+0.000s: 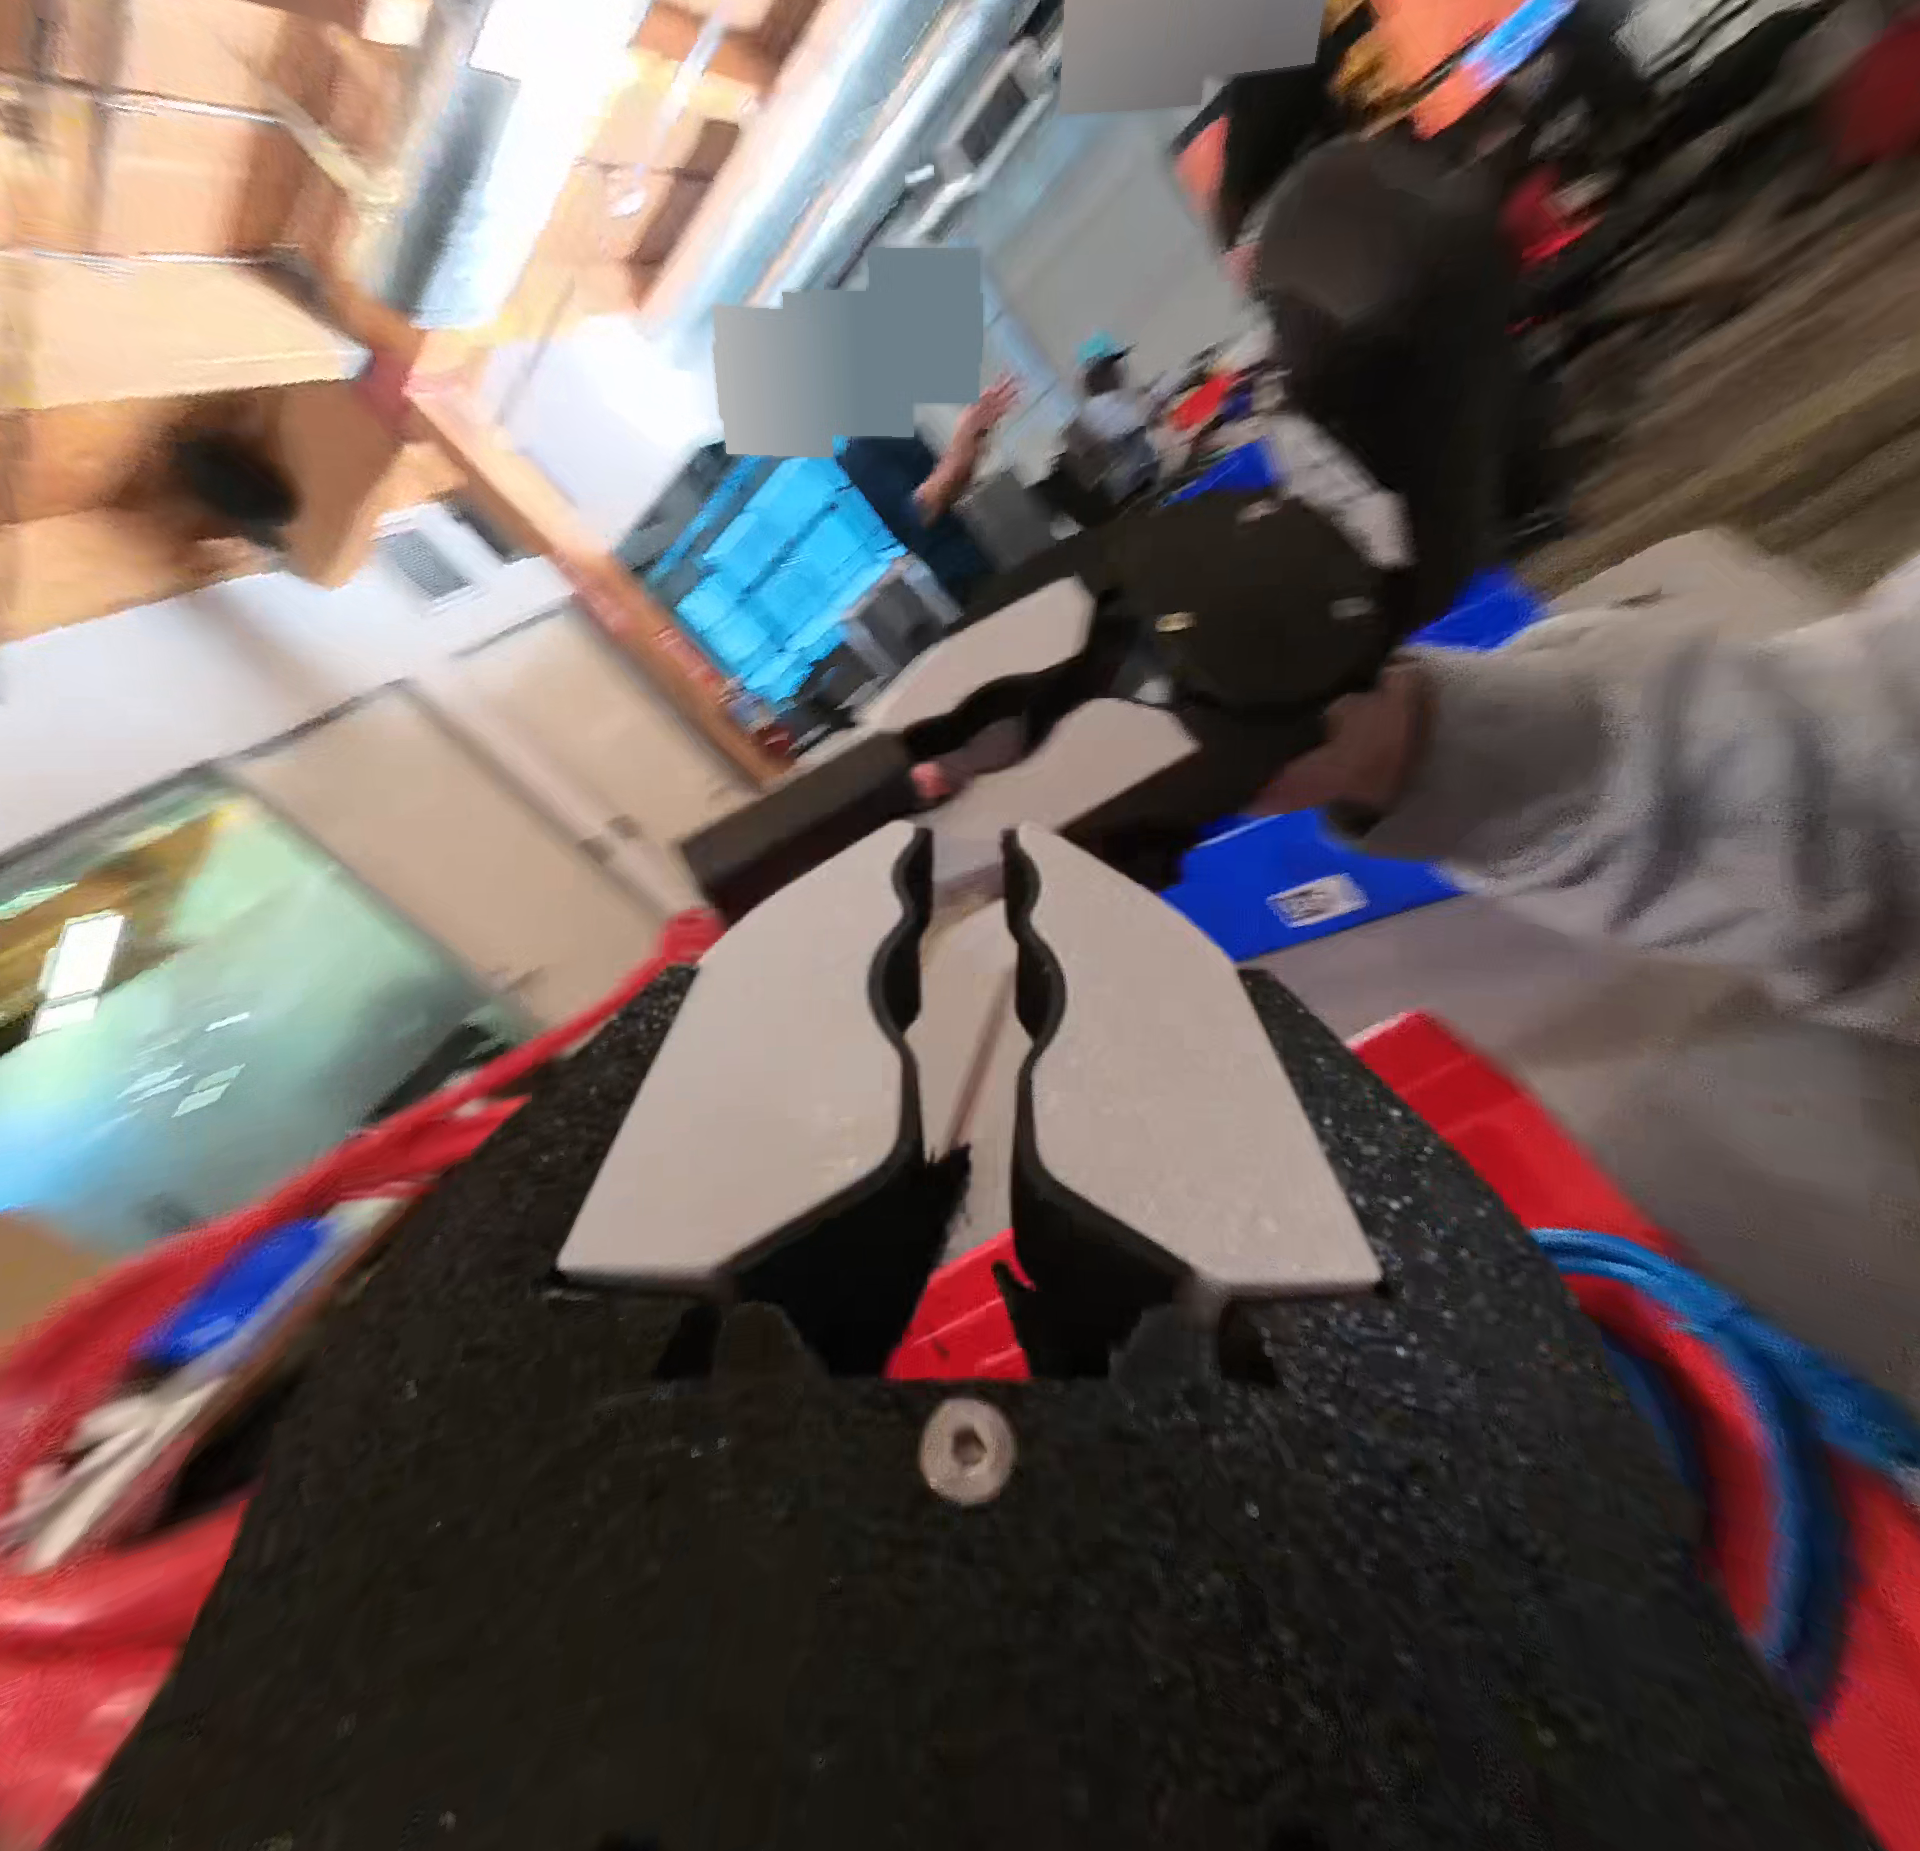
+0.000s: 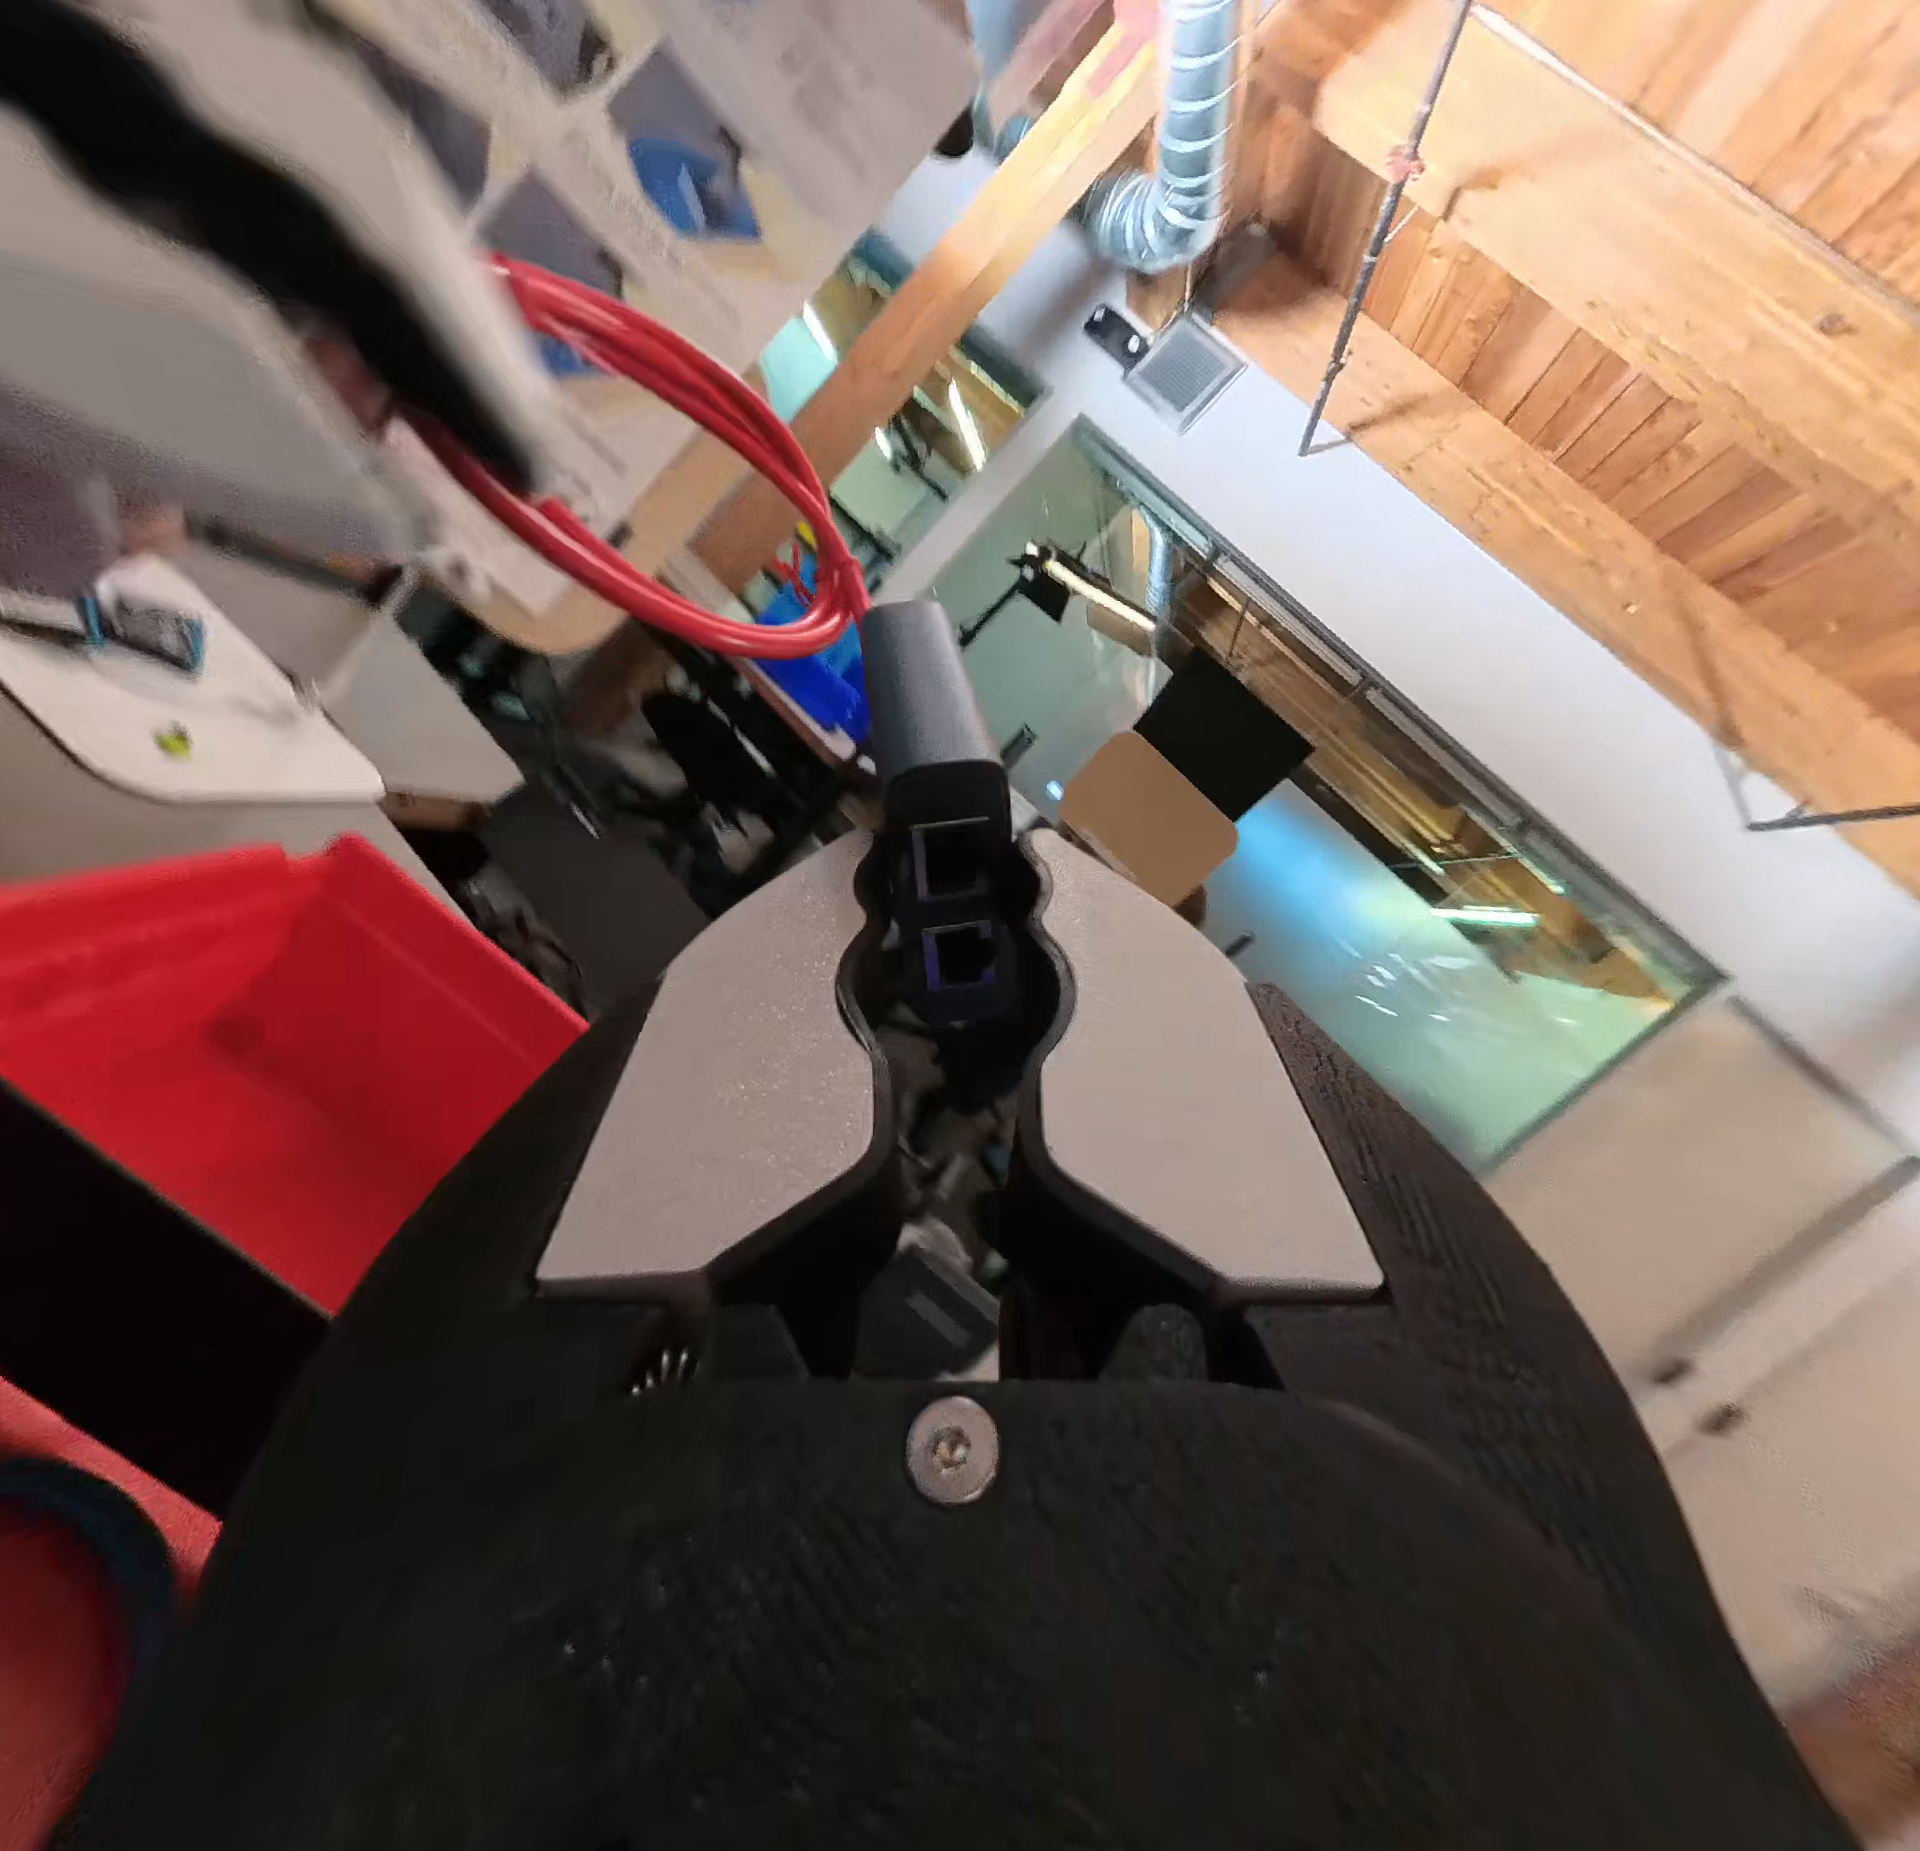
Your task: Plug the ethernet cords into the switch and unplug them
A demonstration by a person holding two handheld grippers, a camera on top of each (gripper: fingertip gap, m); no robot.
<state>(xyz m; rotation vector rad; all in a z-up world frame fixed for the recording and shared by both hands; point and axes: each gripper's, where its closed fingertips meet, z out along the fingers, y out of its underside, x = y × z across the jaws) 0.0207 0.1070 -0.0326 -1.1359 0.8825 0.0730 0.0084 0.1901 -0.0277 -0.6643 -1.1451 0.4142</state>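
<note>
The right gripper (image 2: 951,897) is pinching a small dark grey adapter (image 2: 930,721) between its fingers; the adapter has two socket openings on the end that faces the camera, and its body stands out past the fingertips, raised in the air. A bundle of red cable (image 2: 707,471) loops from the far end of the adapter to the left gripper (image 2: 457,471), which shows blurred at the upper left of the right wrist view and seems to hold the cable, though I cannot tell this surely. In the left wrist view the left gripper (image 1: 966,845) has its fingers near together with a narrow gap, and I see nothing clearly between them. Under it lies a red bin (image 1: 1558,1126) with a blue cable (image 1: 1745,1406) inside, and a blue bin (image 1: 1320,887) is behind. A hand in a grey sleeve (image 1: 1662,814) carries the right gripper. I judge the hold on the adapter to be shallow, so a pull from the red cable could twist it or let it slip out. The strong blur suggests fast motion, which would raise this risk.
</note>
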